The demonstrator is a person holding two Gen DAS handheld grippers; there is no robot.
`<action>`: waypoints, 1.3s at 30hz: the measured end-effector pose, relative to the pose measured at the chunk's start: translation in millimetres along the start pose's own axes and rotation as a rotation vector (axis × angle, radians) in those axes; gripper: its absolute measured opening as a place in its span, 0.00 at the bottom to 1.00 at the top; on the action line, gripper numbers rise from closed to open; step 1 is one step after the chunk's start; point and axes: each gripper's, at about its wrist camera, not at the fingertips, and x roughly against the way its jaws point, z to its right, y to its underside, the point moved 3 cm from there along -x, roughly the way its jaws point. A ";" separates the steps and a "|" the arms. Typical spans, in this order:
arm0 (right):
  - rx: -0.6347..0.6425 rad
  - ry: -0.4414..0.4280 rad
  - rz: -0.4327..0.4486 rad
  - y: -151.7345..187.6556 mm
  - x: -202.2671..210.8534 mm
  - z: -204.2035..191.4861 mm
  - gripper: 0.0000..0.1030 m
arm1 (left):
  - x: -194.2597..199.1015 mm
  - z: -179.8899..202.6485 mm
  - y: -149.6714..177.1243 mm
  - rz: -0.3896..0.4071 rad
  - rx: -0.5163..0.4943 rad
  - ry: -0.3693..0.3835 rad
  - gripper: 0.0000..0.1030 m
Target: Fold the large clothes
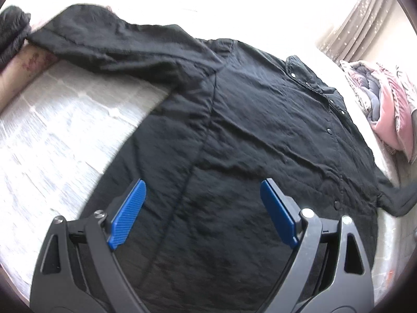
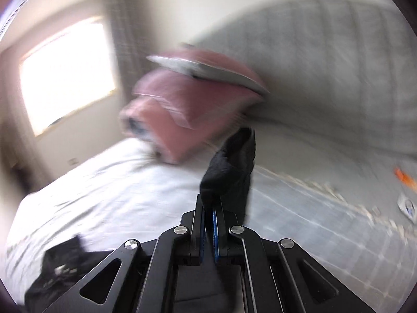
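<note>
The left gripper (image 1: 203,214) hangs over the bed with its 2 blue pads (image 1: 127,214) spread wide and nothing between them. Directly beneath and ahead of it lies the black shirt (image 1: 247,135), spread flat on the mattress (image 1: 52,135). A seam runs up the cloth from between the jaws. To the right of the gripper a row of snap buttons (image 1: 329,130) climbs toward the collar (image 1: 299,65). Farther ahead and to the left, one sleeve (image 1: 109,41) stretches out across the pale bedding. Beyond the shirt to the right sits a pink and grey bundle of bedding (image 1: 385,104), with a curtain (image 1: 365,18) behind it.

The right gripper (image 2: 209,208) has its jaws pressed together on a fold of black cloth (image 2: 232,167), which stands up just past the fingertips. Down to its left more black fabric (image 2: 57,266) lies on the white sheet (image 2: 104,190). Past the pinched cloth is the same pink bundle, badly blurred, then the padded grey headboard (image 2: 338,65), and a bright window (image 2: 67,75) far left.

I can read no label, brand or writing anywhere; the views are too smeared for that.
</note>
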 end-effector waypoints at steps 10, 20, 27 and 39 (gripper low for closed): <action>0.610 -0.417 -0.001 136.8 60.5 -279.1 0.04 | 2.0 -12.1 -8.3 0.027 -0.049 -0.063 0.87; 0.889 -0.438 -0.204 290.3 31.0 -335.6 0.05 | 3.1 -26.4 -14.7 0.034 -0.051 -0.081 0.87; 0.911 -0.453 -0.307 311.9 27.3 -340.2 0.09 | 2.1 -28.9 -18.0 0.061 -0.133 -0.244 0.87; 0.887 -0.556 -0.466 334.8 59.7 -360.8 0.36 | -7.3 -43.9 -21.7 -0.012 -0.080 -0.198 0.87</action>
